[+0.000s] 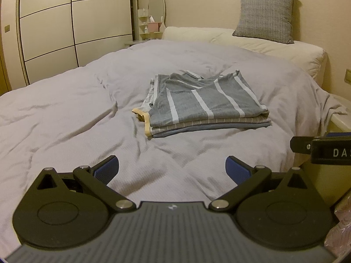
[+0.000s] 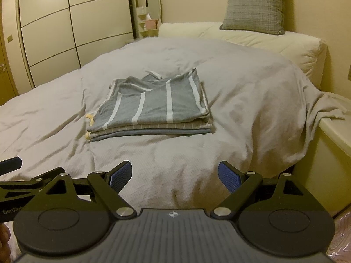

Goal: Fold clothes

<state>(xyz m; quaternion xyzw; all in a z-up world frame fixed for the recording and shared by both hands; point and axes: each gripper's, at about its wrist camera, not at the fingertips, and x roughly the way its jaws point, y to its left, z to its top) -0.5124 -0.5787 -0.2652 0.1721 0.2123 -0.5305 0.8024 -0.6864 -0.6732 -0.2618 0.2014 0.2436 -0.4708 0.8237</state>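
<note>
A folded stack of grey, white-striped cotton garments [image 1: 204, 103] [image 2: 153, 107] lay mid-bed on the pale grey quilted duvet [image 1: 65, 109] [image 2: 241, 109]. Near the bed's foot, well short of the stack, the left claw [image 1: 172, 171] and right claw [image 2: 175, 176] hung wide open, empty.

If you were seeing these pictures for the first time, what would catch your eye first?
First, the stack of folded clothes in the middle of the bed, its top piece grey with white stripes. Next, the two open grippers at the near edge, left gripper and right gripper, both holding nothing. At the far end, a grey cushion leans against the wall.
</note>
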